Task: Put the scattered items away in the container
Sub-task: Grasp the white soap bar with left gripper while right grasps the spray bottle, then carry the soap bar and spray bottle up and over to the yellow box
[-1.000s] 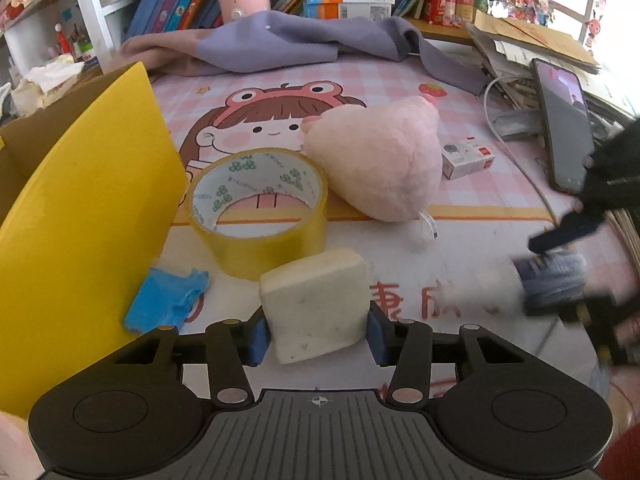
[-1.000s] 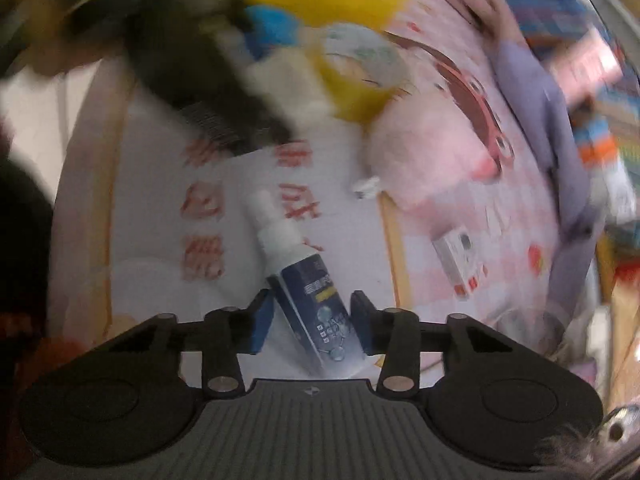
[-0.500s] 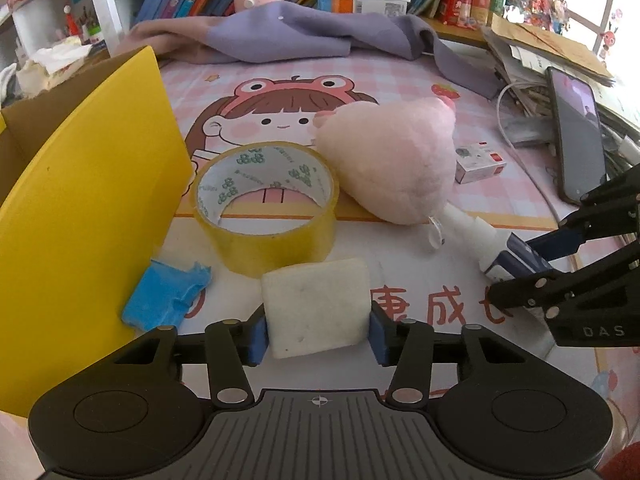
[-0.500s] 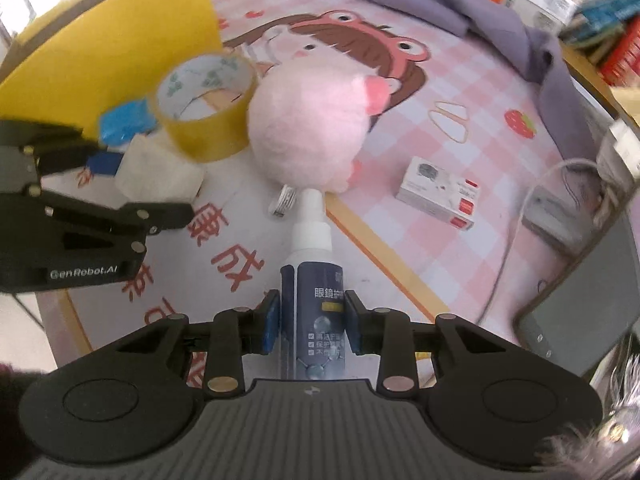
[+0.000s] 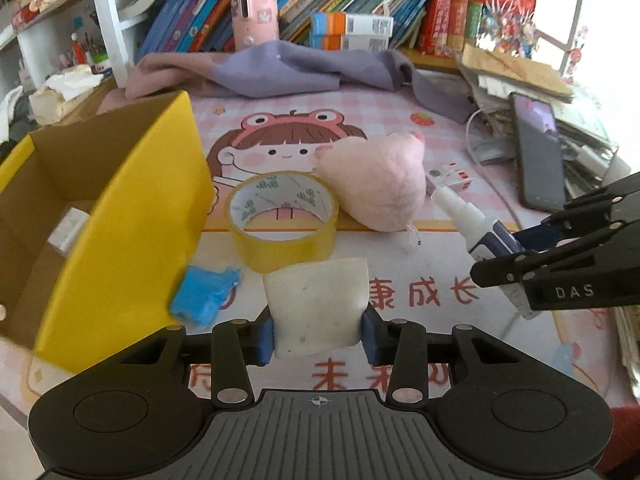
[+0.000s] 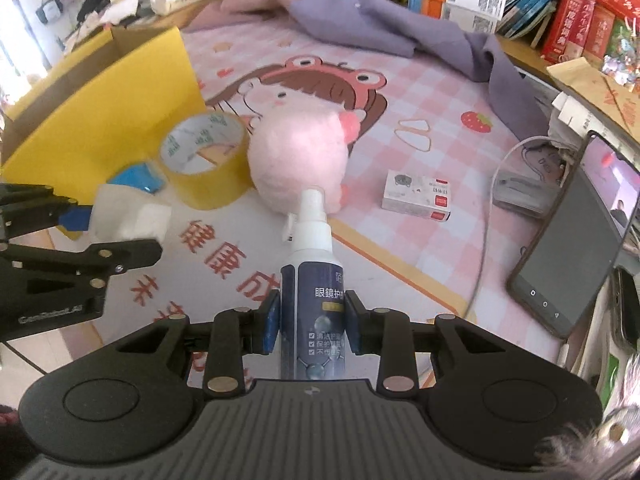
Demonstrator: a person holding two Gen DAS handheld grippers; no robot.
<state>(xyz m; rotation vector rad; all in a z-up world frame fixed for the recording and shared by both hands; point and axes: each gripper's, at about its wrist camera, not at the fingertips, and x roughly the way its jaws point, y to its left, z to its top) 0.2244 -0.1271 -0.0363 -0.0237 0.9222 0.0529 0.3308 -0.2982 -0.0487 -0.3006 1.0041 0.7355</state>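
Since the earlier frame, the left gripper (image 5: 318, 334) has risen with the white sponge (image 5: 318, 312), so the open inside of the yellow cardboard box (image 5: 132, 216) now shows, and the right gripper has rolled so that its bottle points up the picture. In the left wrist view, the blue pads press on both sides of the sponge and the jaws are closing on it a little more. Beyond it, on the printed mat (image 5: 288, 108), stand the yellow tape roll (image 5: 282, 220), a crumpled blue piece (image 5: 204, 294) touching the box wall, and the pink plush toy (image 5: 376, 188). The box is at the left edge of the mat. In the right wrist view, the right gripper (image 6: 311, 322) is clamped narrow on the dark blue spray bottle (image 6: 314, 280), its white nozzle toward the plush. A small white carton (image 6: 416, 196) lies near the right edge, beside a phone (image 6: 572, 248).
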